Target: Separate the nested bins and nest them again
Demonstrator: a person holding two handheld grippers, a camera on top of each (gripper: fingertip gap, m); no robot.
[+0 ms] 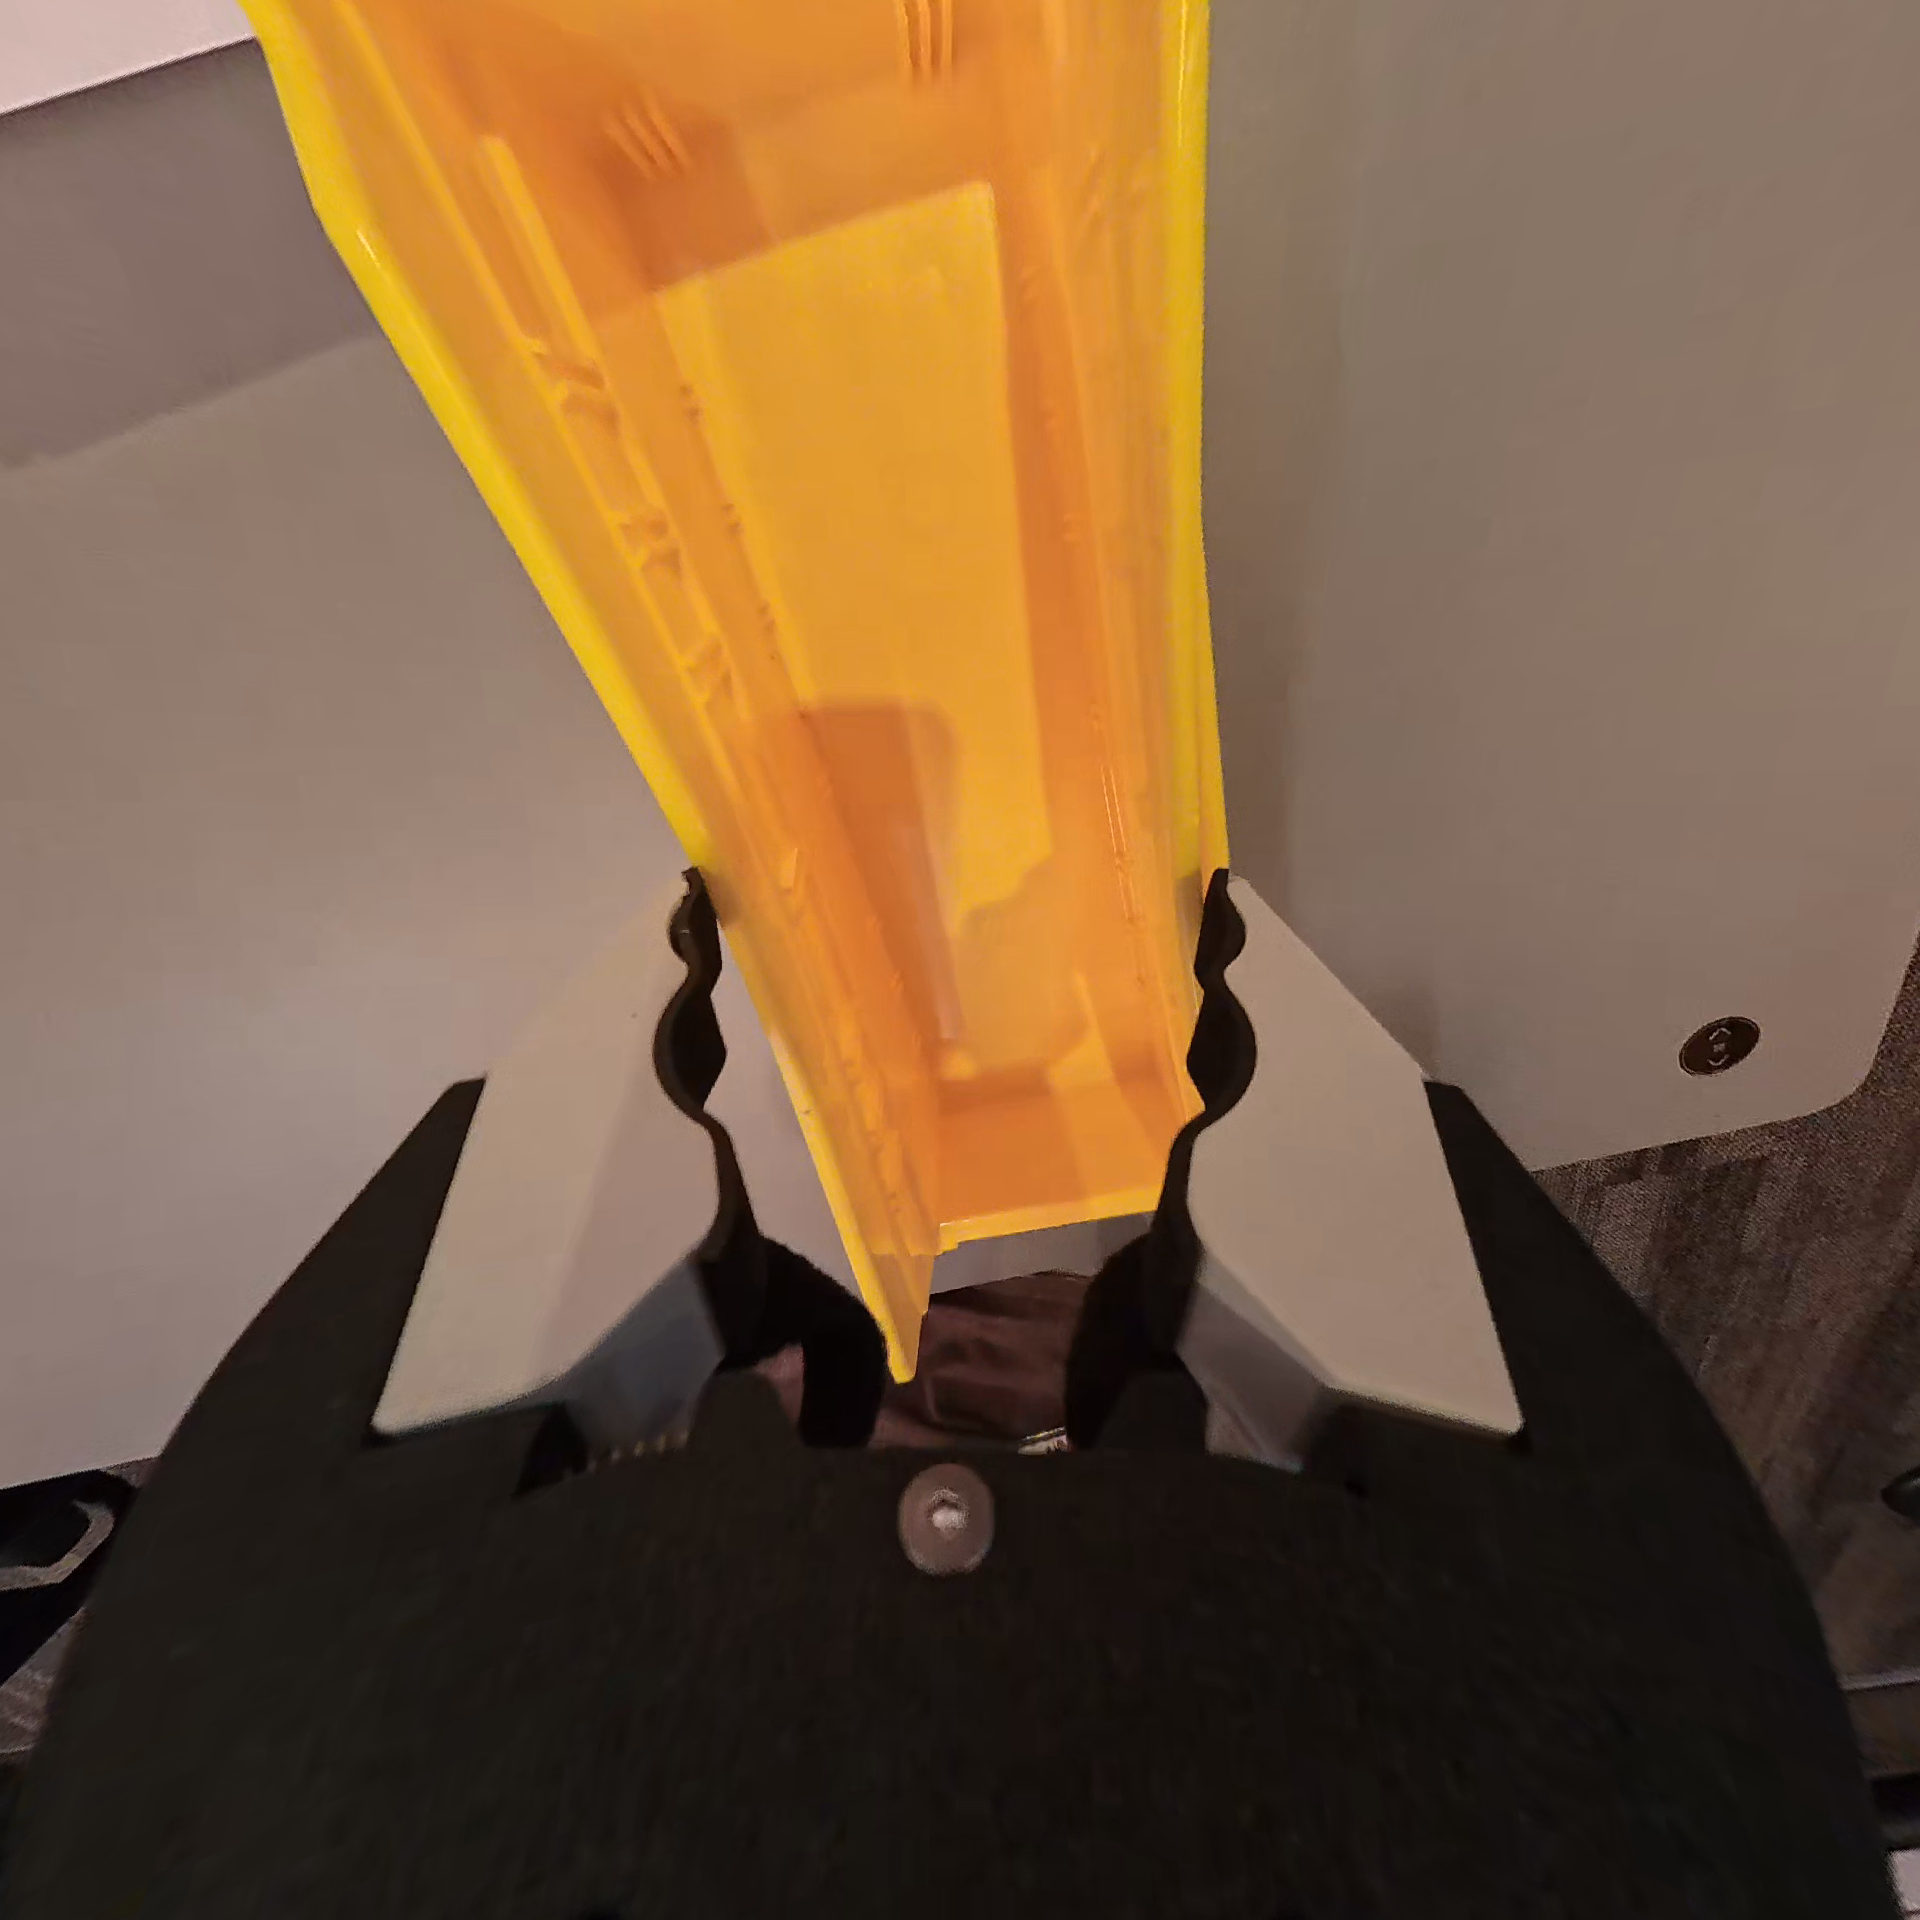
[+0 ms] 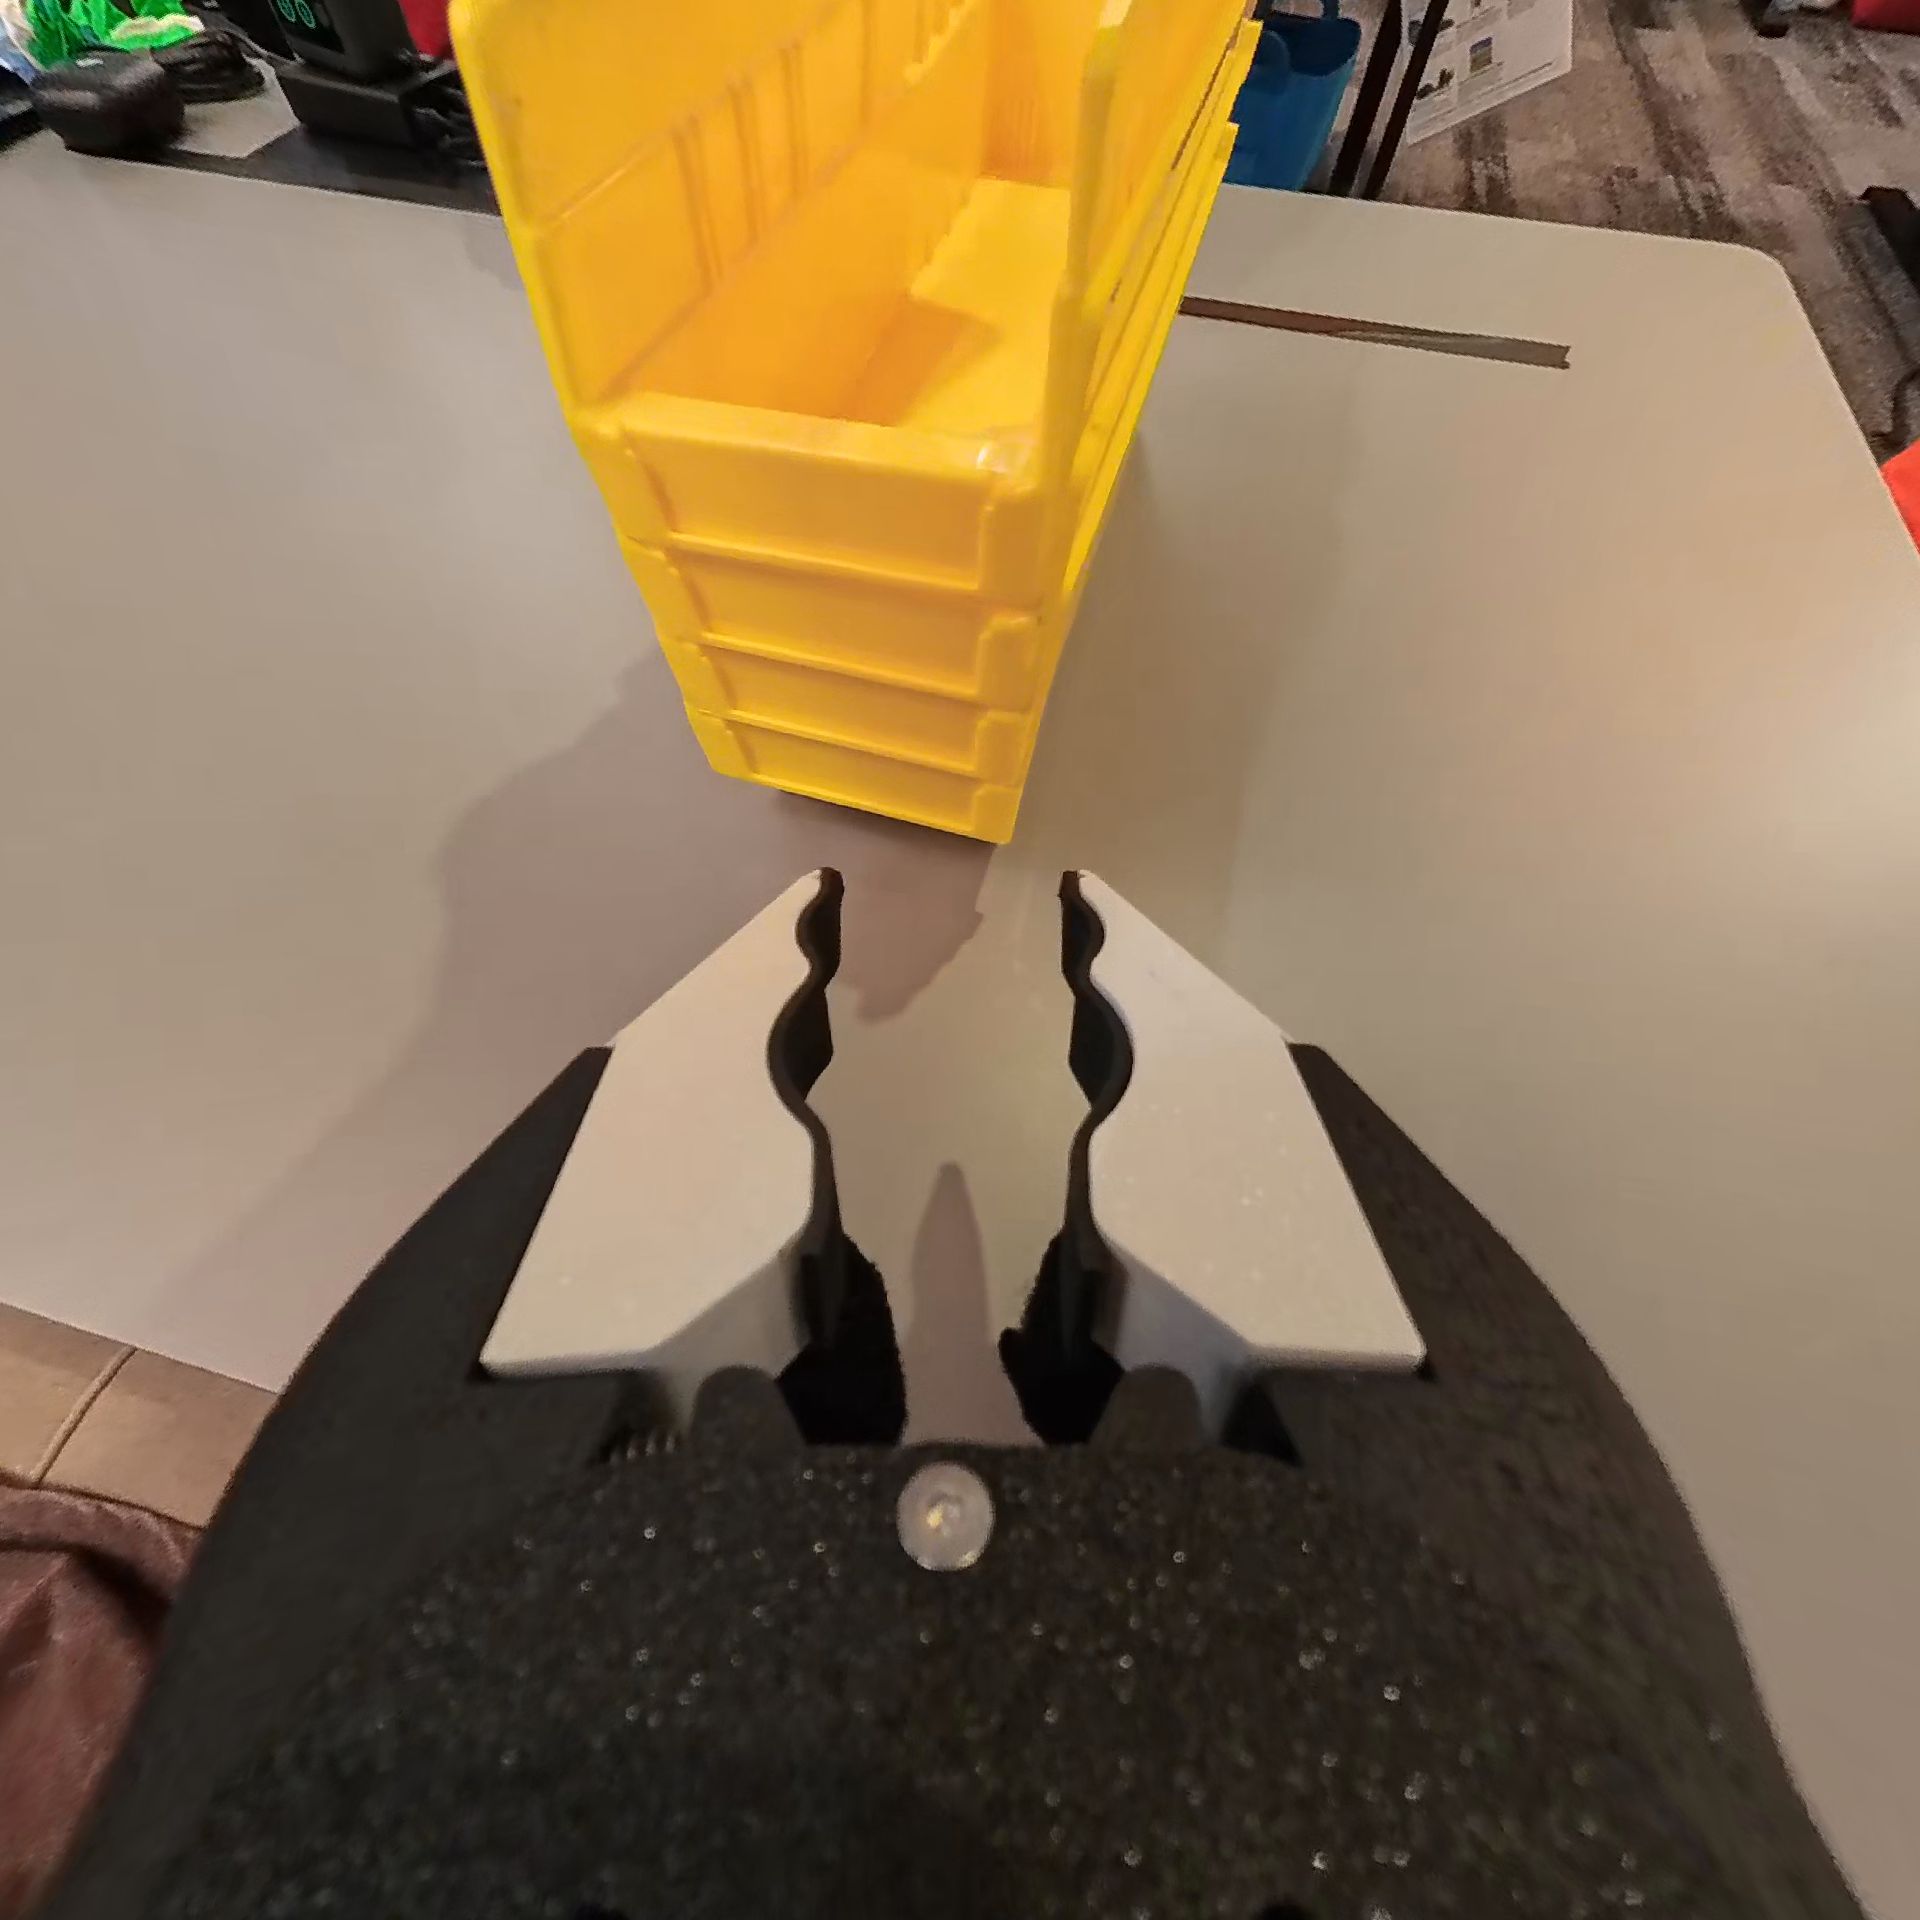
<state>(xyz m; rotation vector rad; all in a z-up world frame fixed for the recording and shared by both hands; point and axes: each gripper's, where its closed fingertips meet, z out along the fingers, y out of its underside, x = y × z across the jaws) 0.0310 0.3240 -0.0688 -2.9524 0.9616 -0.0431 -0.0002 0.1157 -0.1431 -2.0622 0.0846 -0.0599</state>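
Grey table [image 2: 312,623], left gripper [image 1: 956,883] clamped on yellow bin [image 1: 883,520], right gripper [image 2: 951,883] apart, empty, near nested bins [image 2: 852,623]

Bare grey table [image 2: 312,675] lies open left and right of the stacked yellow bins [image 2: 862,644]. The right gripper [image 2: 951,883] stands parted just short of the stack, unobstructed. Clutter lines the far edge.

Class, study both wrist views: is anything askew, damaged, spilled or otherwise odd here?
Nothing looks damaged or spilled. The nested yellow bins stand evenly stacked on the grey table. The left gripper holds a single yellow bin between its fingers, held off the table. The right gripper is open and empty.
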